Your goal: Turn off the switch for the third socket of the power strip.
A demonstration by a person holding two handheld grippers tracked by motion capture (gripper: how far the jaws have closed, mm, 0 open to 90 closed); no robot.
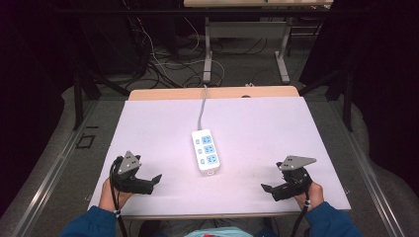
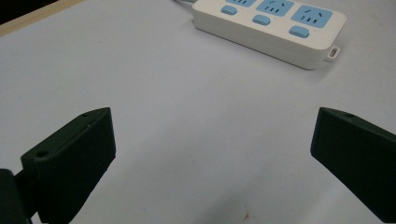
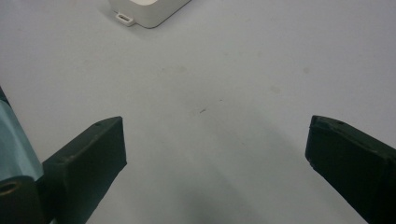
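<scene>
A white power strip [image 1: 206, 150] with blue sockets lies in the middle of the white table, its grey cable running toward the far edge. My left gripper [image 1: 156, 180] rests near the front left of the table, open and empty, pointing right toward the strip. In the left gripper view the power strip [image 2: 271, 25] lies ahead beyond the wide-apart jaws. My right gripper [image 1: 267, 189] sits at the front right, open and empty, pointing left. In the right gripper view the near corner of the strip [image 3: 147, 11] shows at the top left.
The white sheet [image 1: 148, 128] covers a wooden table whose far edge [image 1: 212, 92] shows. Beyond it stand table legs and tangled cables on the floor [image 1: 163, 64]. Dark curtains flank both sides.
</scene>
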